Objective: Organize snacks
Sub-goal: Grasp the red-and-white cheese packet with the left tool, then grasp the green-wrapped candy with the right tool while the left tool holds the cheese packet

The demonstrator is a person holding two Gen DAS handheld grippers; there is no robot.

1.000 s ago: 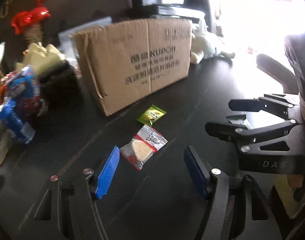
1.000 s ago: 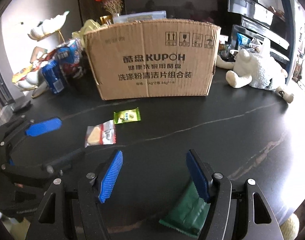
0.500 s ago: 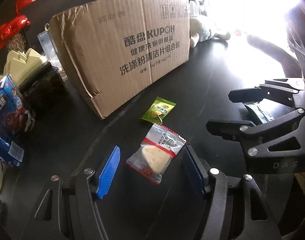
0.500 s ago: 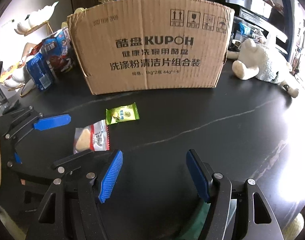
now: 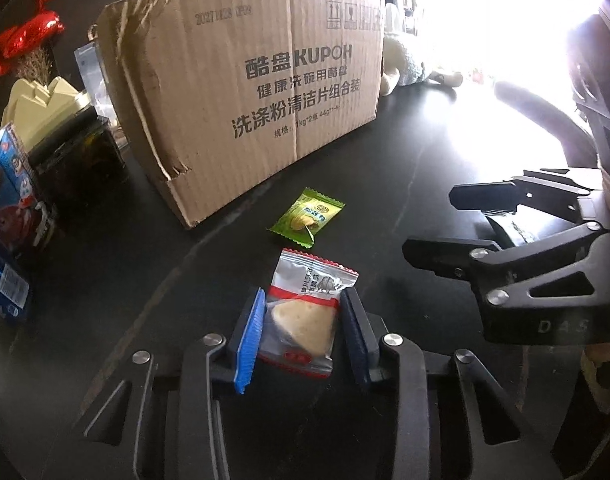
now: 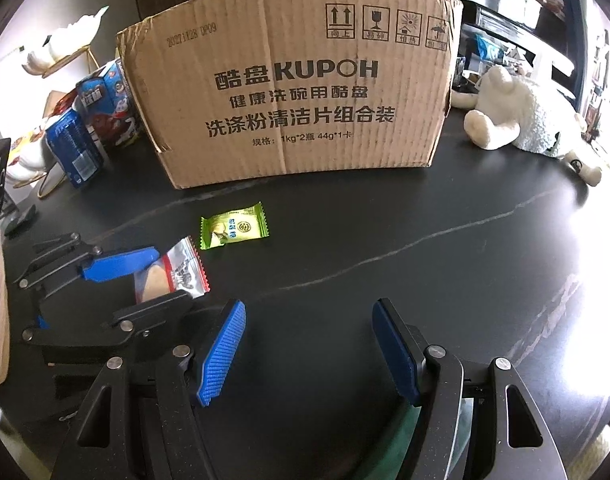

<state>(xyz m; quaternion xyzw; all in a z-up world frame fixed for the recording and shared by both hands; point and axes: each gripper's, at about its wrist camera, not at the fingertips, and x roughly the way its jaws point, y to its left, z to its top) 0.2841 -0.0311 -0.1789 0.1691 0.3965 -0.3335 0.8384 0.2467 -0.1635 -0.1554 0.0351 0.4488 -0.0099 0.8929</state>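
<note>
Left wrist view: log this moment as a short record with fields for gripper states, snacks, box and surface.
left gripper: shut on the clear cake packet
right gripper: open, holding nothing
green candy packet: flat on the table, between the cake packet and the box
KUPOH cardboard box: upright behind both packets
table: black

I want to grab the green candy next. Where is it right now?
In the right wrist view the green candy packet lies flat on the black table, just in front of the cardboard box, beside the clear cake packet between the left hand-held gripper's fingers.
</note>
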